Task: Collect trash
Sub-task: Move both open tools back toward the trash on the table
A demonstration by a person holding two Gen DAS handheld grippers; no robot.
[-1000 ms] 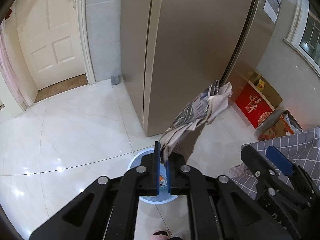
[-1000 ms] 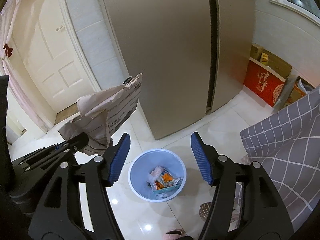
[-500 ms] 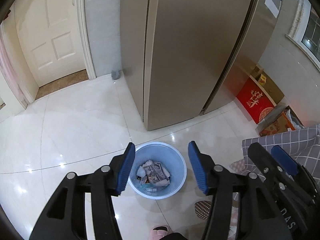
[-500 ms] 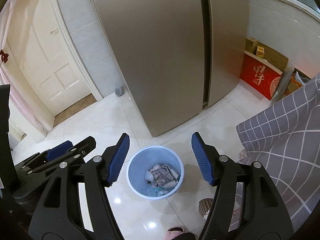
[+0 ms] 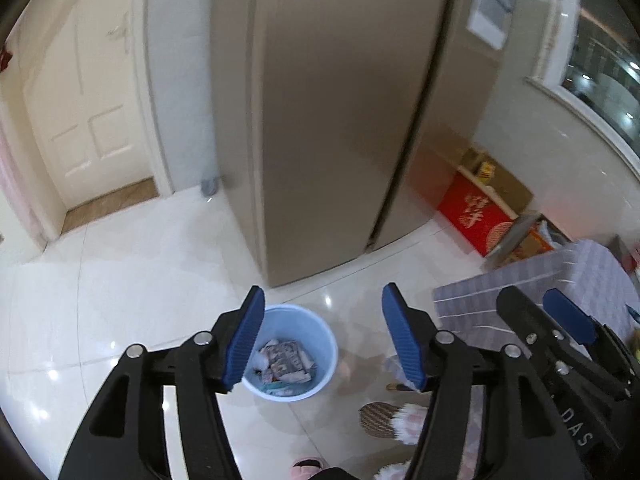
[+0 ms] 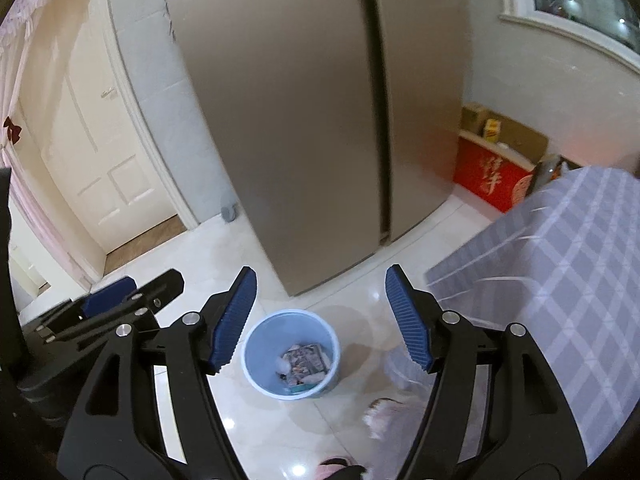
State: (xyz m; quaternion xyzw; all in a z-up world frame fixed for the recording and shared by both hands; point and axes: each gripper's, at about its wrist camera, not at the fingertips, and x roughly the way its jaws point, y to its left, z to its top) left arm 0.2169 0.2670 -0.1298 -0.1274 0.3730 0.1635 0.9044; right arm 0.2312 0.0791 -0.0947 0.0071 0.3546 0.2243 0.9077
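Note:
A light blue trash bin [image 5: 320, 344] stands on the white tiled floor before the fridge; it also shows in the right wrist view [image 6: 260, 352]. Crumpled newspaper [image 5: 286, 364] lies inside it with other scraps, also seen in the right wrist view [image 6: 306, 364]. My left gripper [image 5: 322, 338] is open and empty, high above the bin. My right gripper [image 6: 322, 320] is open and empty, also above the bin. The right gripper shows at the right edge of the left wrist view [image 5: 560, 320]; the left gripper shows at the left of the right wrist view [image 6: 120, 300].
A tall bronze fridge [image 5: 340, 120] stands behind the bin. A table with a grey checked cloth [image 6: 560, 260] is at the right. A red box [image 5: 476, 216] and cartons sit by the wall. A white door [image 5: 92, 120] is at the left. Slippered feet [image 5: 392, 420] are near the bin.
A second ago my left gripper held the newspaper over the bin; it opened and the paper fell into the bin. Both grippers have since risen and tilted up slightly.

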